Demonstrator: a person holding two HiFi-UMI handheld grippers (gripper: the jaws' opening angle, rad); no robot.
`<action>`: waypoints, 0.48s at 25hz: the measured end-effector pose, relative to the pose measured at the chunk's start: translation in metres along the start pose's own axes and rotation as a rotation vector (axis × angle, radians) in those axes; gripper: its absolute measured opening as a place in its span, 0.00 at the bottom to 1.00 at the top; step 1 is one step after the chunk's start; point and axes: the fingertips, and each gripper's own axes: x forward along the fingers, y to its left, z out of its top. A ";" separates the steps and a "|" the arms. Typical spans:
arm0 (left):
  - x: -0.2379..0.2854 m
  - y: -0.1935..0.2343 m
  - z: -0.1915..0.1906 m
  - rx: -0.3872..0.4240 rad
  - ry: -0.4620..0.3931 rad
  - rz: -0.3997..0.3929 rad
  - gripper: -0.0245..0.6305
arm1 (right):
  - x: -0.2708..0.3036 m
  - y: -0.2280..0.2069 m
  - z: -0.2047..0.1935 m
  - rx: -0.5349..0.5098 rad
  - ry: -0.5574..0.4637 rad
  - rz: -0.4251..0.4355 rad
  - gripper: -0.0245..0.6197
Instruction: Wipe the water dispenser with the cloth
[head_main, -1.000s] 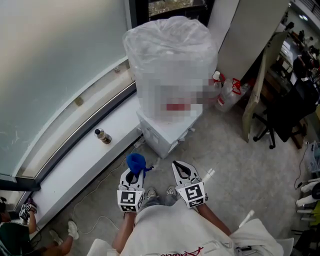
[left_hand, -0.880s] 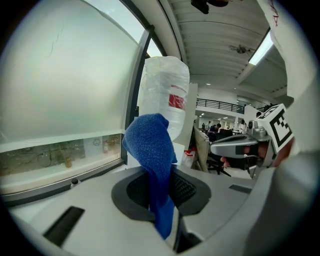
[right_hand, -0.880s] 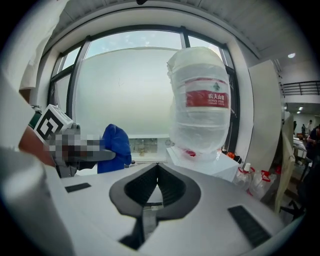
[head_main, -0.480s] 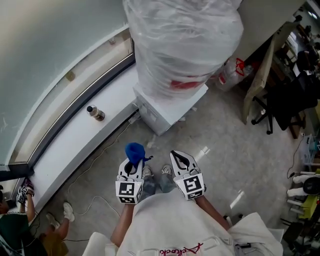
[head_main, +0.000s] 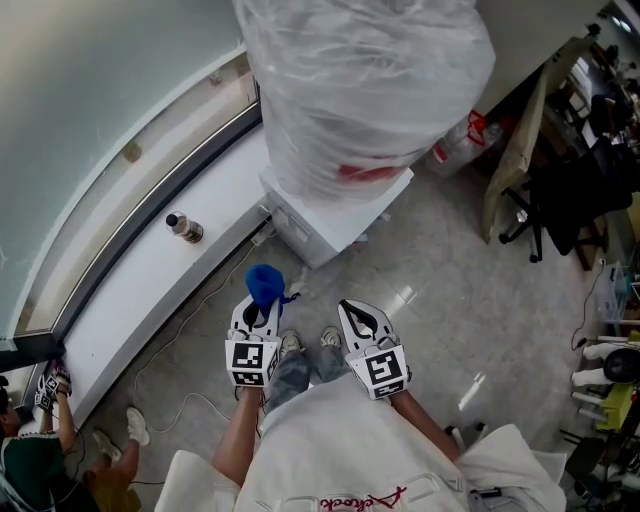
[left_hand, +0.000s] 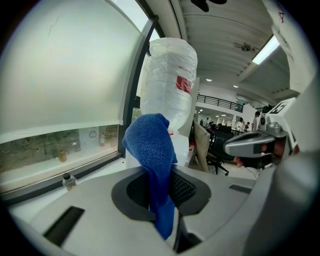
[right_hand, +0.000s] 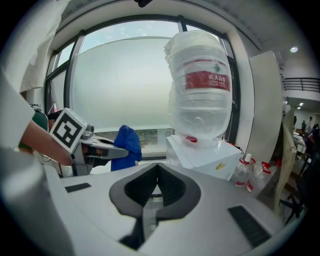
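Note:
The white water dispenser (head_main: 335, 215) stands ahead by the window ledge, topped by a large bottle wrapped in clear plastic (head_main: 365, 85). In the right gripper view the dispenser (right_hand: 205, 152) and its bottle (right_hand: 200, 85) are ahead to the right. My left gripper (head_main: 262, 312) is shut on a blue cloth (head_main: 266, 284), which sticks up between the jaws (left_hand: 150, 150). My right gripper (head_main: 362, 325) is beside it, jaws closed together with nothing in them. Both are held low, short of the dispenser.
A small bottle (head_main: 184, 227) stands on the white window ledge (head_main: 150, 290). A cable runs along the floor by the ledge. Plastic bottles (head_main: 470, 135) sit right of the dispenser. An office chair (head_main: 560, 200) and desks are at far right. Another person (head_main: 30, 450) is at bottom left.
The view has drawn closer to the dispenser, which now fills more of the top of the head view. Both grippers kept their hold and spacing; the left one shifted slightly left.

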 end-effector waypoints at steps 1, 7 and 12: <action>0.010 0.007 0.004 0.012 -0.003 -0.001 0.13 | 0.001 -0.001 0.001 0.001 0.001 -0.001 0.06; 0.078 0.057 0.042 0.047 -0.034 -0.004 0.13 | 0.003 -0.012 -0.002 0.011 0.013 -0.026 0.06; 0.136 0.094 0.065 0.150 0.003 0.009 0.13 | 0.001 -0.021 -0.008 0.017 0.039 -0.041 0.06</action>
